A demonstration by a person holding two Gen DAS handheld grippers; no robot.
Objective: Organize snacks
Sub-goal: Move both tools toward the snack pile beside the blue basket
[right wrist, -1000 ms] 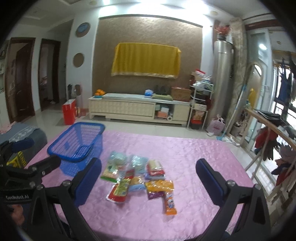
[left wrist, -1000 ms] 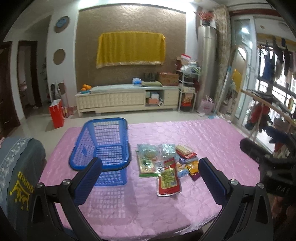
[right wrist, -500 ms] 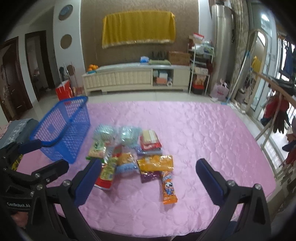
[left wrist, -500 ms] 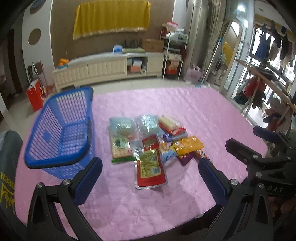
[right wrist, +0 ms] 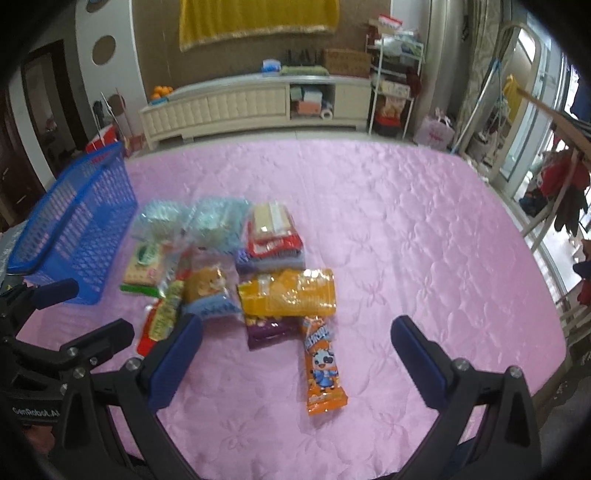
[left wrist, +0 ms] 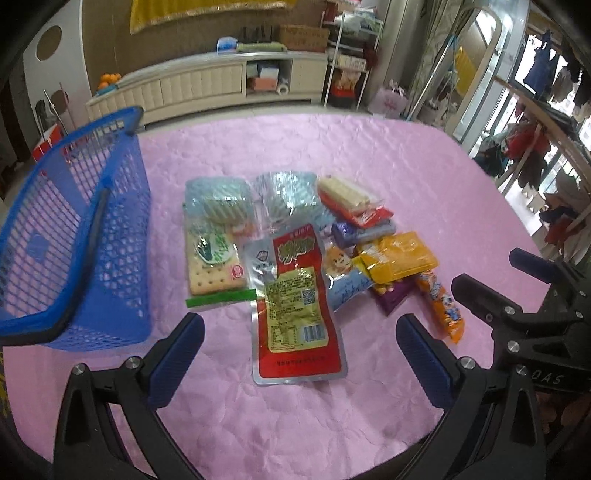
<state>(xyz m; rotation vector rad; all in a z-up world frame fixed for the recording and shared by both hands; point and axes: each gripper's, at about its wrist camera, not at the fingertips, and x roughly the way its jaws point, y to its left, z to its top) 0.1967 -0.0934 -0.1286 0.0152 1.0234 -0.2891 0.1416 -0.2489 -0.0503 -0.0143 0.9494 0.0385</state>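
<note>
We see a big blue basket (left wrist: 74, 236) on the pink cloth (left wrist: 369, 155). The snacks (left wrist: 295, 236) lie just right of the basket. Our left gripper (left wrist: 300, 354) and right gripper (right wrist: 296, 354) are wide open, holding nothing. The red packet (left wrist: 297, 314), nearest us, looks light, flat and slippery; we should pinch its edge.

Brown textured wall (right wrist: 155, 44) hung with a yellow cloth (right wrist: 258, 16). Long cream cabinet (right wrist: 236, 105) against it, oranges (right wrist: 161, 90) at one end, a cardboard box (right wrist: 347, 61) at the other. White wire rack (right wrist: 395, 88) beside it. Dark door (right wrist: 40, 110) at left. Pale tiled floor (right wrist: 258, 133). Daylit window (left wrist: 539, 70) at right, clothes (left wrist: 524, 144) hanging nearby.
</note>
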